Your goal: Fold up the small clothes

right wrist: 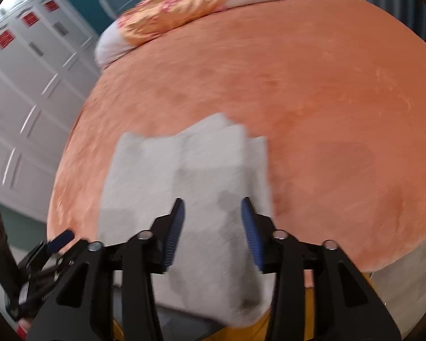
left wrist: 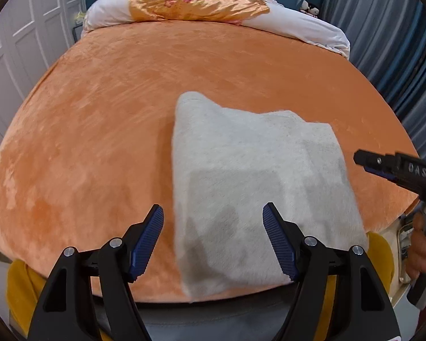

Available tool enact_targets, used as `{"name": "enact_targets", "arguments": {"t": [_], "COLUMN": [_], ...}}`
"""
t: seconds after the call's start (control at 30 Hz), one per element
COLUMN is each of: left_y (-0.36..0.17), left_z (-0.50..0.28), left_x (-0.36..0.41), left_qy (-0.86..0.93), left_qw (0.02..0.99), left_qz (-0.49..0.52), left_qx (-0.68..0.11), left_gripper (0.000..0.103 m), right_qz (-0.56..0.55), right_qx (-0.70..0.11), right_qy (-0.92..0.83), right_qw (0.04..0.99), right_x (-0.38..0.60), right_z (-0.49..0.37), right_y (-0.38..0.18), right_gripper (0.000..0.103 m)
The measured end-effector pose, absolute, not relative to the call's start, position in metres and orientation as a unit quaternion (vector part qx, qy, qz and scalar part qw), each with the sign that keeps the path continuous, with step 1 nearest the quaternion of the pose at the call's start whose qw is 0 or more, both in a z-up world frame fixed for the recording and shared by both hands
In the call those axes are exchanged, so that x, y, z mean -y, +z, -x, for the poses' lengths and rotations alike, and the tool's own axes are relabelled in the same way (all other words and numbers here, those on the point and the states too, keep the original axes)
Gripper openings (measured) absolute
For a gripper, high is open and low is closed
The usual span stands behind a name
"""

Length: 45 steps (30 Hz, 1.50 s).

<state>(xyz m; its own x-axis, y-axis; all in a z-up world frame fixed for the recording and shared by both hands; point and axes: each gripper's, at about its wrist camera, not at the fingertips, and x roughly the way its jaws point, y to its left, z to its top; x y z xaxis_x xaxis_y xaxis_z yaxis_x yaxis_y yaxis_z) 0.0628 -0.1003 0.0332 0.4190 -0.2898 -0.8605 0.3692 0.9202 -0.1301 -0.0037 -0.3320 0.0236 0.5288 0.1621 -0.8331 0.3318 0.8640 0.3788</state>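
- Cloth [left wrist: 258, 187] lies folded on the bed [left wrist: 99, 130], its near end hanging over the edge.
- Left gripper [left wrist: 213, 241] gapes wide, empty; right gripper [right wrist: 213, 233] stands part open, holding nothing.
- Risk: the overhang may drag the cloth off; a one-layer pinch would undo the fold.

An orange plush bed [left wrist: 127, 113] (floral quilt [left wrist: 196, 0] at its head) stands between white wardrobes [left wrist: 17, 48] and blue curtains [left wrist: 383, 42].
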Motion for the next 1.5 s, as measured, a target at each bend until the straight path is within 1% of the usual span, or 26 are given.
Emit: {"name": "enact_targets", "arguments": {"t": [0.13,0.23,0.27,0.3,0.33,0.43,0.5,0.53,0.57,0.67,0.7,0.83,0.93,0.97,1.0,1.03,1.1,1.17,1.23,1.27,1.3,1.37,1.47,1.5], "left_y": [0.016,0.004,0.002,-0.001,-0.003,-0.005,-0.004,-0.004,-0.005,-0.012,-0.013,-0.014,-0.015,-0.015,-0.015,-0.016,-0.016,-0.017,-0.019,-0.019,-0.019,-0.016,-0.007,-0.006], "left_z": [-0.076,-0.080,-0.081,-0.081,-0.081,-0.081,-0.082,-0.083,-0.084,-0.085,-0.084,-0.081,-0.083,-0.083,-0.084,-0.084,-0.083,-0.082,-0.081,-0.081,-0.081,-0.080,-0.078,-0.077], "left_x": [0.109,0.114,0.113,0.113,0.113,0.113,0.112,0.113,0.115,0.118,0.118,0.122,0.121,0.121,0.122,0.122,0.123,0.125,0.126,0.126,0.127,0.126,0.121,0.120], "left_qy": [-0.190,-0.178,-0.176,-0.172,-0.169,-0.167,-0.167,-0.164,-0.162,-0.167,-0.168,-0.162,-0.160,-0.160,-0.160,-0.160,-0.159,-0.158,-0.156,-0.155,-0.156,-0.158,-0.164,-0.166], "left_qw": [0.829,0.825,0.825,0.824,0.824,0.824,0.828,0.829,0.826,0.819,0.818,0.822,0.821,0.820,0.820,0.821,0.822,0.823,0.824,0.824,0.824,0.823,0.827,0.828], "left_qz": [-0.022,-0.030,-0.033,-0.038,-0.042,-0.045,-0.040,-0.041,-0.045,-0.044,-0.045,-0.065,-0.062,-0.061,-0.062,-0.063,-0.066,-0.067,-0.068,-0.069,-0.070,-0.070,-0.068,-0.067], "left_qx": [-0.525,-0.536,-0.536,-0.538,-0.540,-0.540,-0.534,-0.533,-0.537,-0.547,-0.548,-0.542,-0.545,-0.546,-0.545,-0.545,-0.542,-0.541,-0.541,-0.541,-0.541,-0.541,-0.533,-0.532], "left_gripper": [0.070,0.070,0.070,0.070,0.070,0.071,0.073,0.073,0.073,0.074,0.074,0.074,0.074,0.074,0.074,0.074,0.074,0.074,0.075,0.075,0.075,0.074,0.074,0.074], "right_qz": [-0.255,-0.251,-0.242,-0.225,-0.219,-0.220,-0.224,-0.225,-0.217,-0.202,-0.213,-0.245,-0.247,-0.251,-0.255,-0.257,-0.244,-0.232,-0.230,-0.237,-0.241,-0.240,-0.233,-0.231], "right_qx": [-0.498,-0.518,-0.533,-0.543,-0.537,-0.433,-0.408,-0.414,-0.441,-0.545,-0.541,-0.509,-0.491,-0.490,-0.493,-0.498,-0.513,-0.532,-0.547,-0.551,-0.547,-0.516,-0.471,-0.468], "right_qy": [-0.055,-0.030,-0.026,-0.027,-0.028,0.011,0.013,0.006,-0.014,-0.060,-0.060,-0.066,-0.064,-0.055,-0.047,-0.040,-0.035,-0.034,-0.035,-0.032,-0.031,-0.029,-0.026,-0.027], "right_qw": [0.827,0.817,0.811,0.808,0.814,0.874,0.885,0.882,0.871,0.812,0.811,0.823,0.833,0.833,0.831,0.827,0.822,0.814,0.804,0.800,0.801,0.822,0.850,0.853], "right_x": [0.331,0.321,0.317,0.312,0.310,0.305,0.307,0.310,0.312,0.318,0.318,0.316,0.312,0.309,0.306,0.304,0.295,0.288,0.286,0.287,0.289,0.290,0.294,0.295], "right_z": [-0.018,-0.031,-0.038,-0.042,-0.043,-0.029,-0.025,-0.028,-0.035,-0.053,-0.051,-0.037,-0.011,0.002,0.012,0.019,0.036,0.044,0.048,0.052,0.056,0.062,0.073,0.075], "right_y": [0.007,-0.013,-0.021,-0.022,-0.015,0.047,0.059,0.052,0.033,-0.047,-0.055,-0.025,0.002,0.007,0.008,0.008,0.002,-0.009,-0.023,-0.029,-0.028,-0.011,0.021,0.024], "right_gripper": [0.055,0.054,0.036,0.008,0.009,0.008,0.008,0.008,0.008,0.008,0.008,0.012,0.014,0.017,0.022,0.026,0.038,0.039,0.037,0.023,0.018,0.015,0.014,0.014]}}
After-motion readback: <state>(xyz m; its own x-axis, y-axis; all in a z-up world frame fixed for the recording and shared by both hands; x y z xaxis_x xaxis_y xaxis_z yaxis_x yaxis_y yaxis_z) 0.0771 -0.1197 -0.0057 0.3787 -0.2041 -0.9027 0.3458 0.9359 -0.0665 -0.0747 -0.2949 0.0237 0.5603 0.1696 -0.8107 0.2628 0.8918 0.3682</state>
